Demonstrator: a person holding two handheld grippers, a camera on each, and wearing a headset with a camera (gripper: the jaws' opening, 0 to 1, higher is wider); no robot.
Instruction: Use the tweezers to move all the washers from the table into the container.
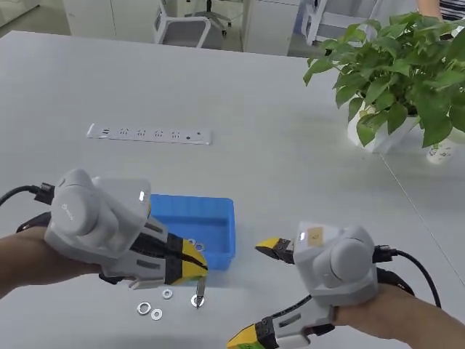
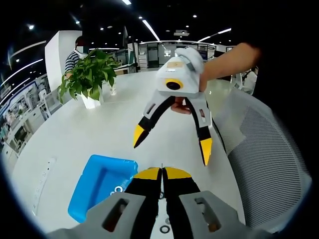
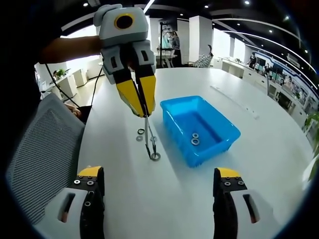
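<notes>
Right gripper [image 1: 254, 292] nearest, low and to the right of the blue container [image 1: 221, 227]. Jaws spread wide, nothing between them. Left gripper [image 1: 195, 266] sits just in front of the container's near wall, jaws pressed together on the tweezers [image 1: 198, 294], which point down at the table [image 1: 240, 109].

Right gripper view gives detail that is small from the head view. Tweezers tips meet one washer [image 3: 155, 157] lying flat on the table beside the container's long wall; pinched or merely touched, cannot tell. Three more loose washers [image 3: 141, 132] lie a little farther from that wall, below the left gripper. Two washers rest on the container's floor.

Left gripper view adds a mesh chair [image 2: 264, 149] at the table edge and a person standing behind the potted plant [image 2: 89, 74], well beyond the container.

Writing: power strip [image 1: 149, 134] beyond the container, markings too small to read. Same for a faint logo on the left gripper's housing and marks on the plant pot.
</notes>
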